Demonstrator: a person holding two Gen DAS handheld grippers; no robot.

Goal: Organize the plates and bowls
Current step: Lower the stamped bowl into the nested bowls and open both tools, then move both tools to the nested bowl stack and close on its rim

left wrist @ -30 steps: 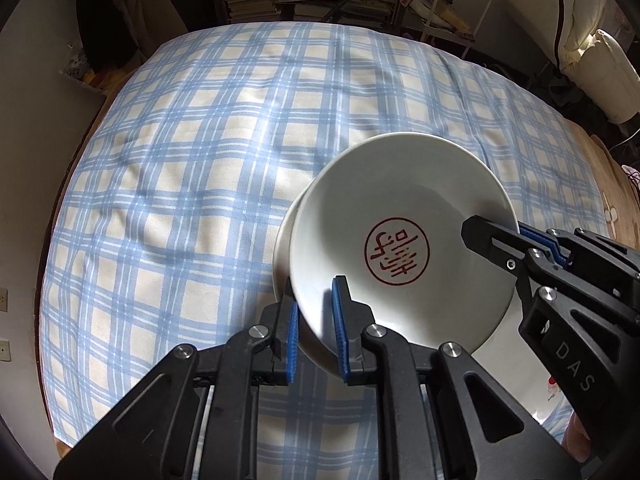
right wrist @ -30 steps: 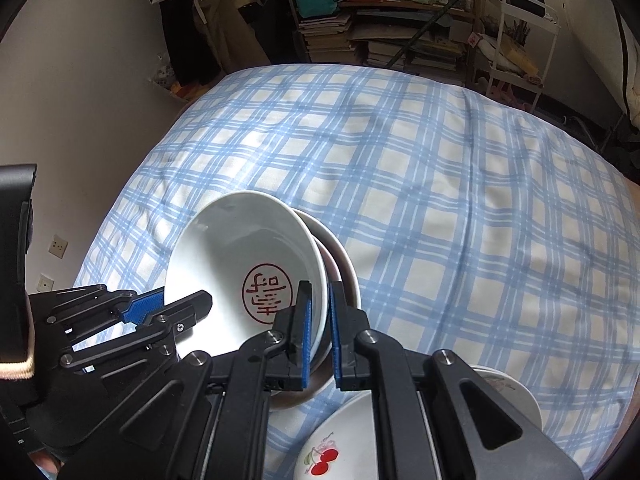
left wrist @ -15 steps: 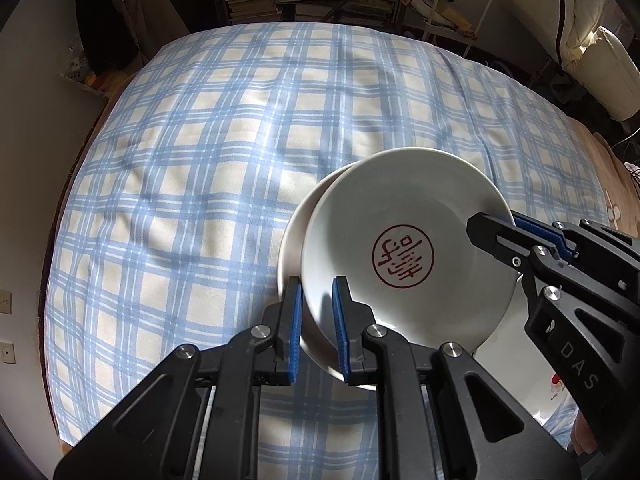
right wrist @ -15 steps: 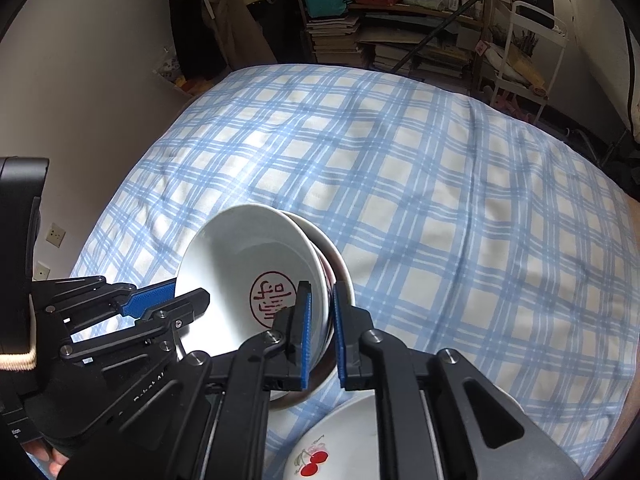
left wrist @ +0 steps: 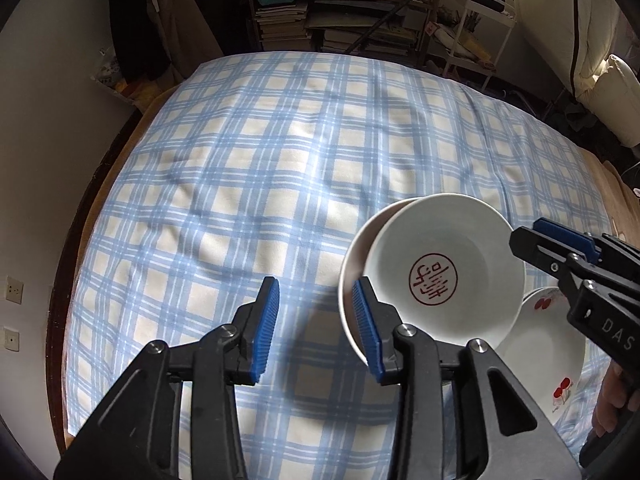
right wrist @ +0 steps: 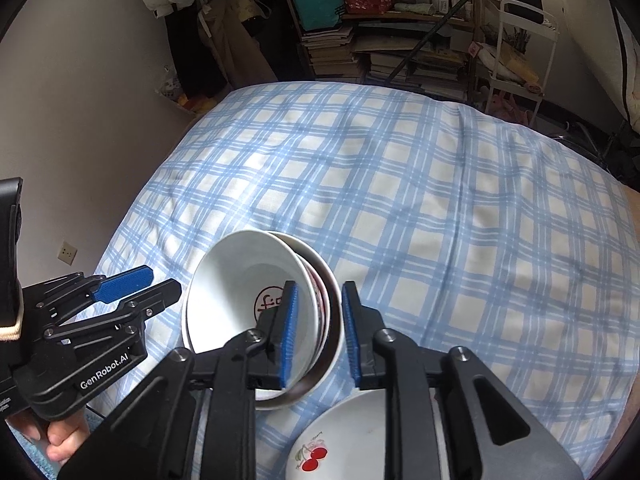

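A white bowl with a red seal [left wrist: 432,276] sits nested in a stack of bowls [right wrist: 240,280] on the blue checked cloth [left wrist: 260,184]. My left gripper [left wrist: 316,292] is opening and holds nothing. Only cloth shows between its blue pads, and the stack's rim lies just right of its right finger. My right gripper [right wrist: 319,300] is also opening. The rims of the stacked bowls stand between its pads without being pressed. Each gripper shows in the other's view: the right gripper [left wrist: 528,234] at the stack's far rim, the left gripper [right wrist: 160,282] beside it. A cherry-print plate [right wrist: 352,440] lies just in front of the stack.
The cherry plate [left wrist: 544,344] lies near the cloth's front right. Shelves of books [right wrist: 360,52] and a white cart [right wrist: 520,52] stand beyond the far edge. A wall [right wrist: 80,120] runs along the left. A person's hand [right wrist: 60,440] holds the left gripper.
Both grippers were shut on the bowl's rim and have opened. The left one has drawn back and to the left off the rim; the stack sits lower in the right wrist view.
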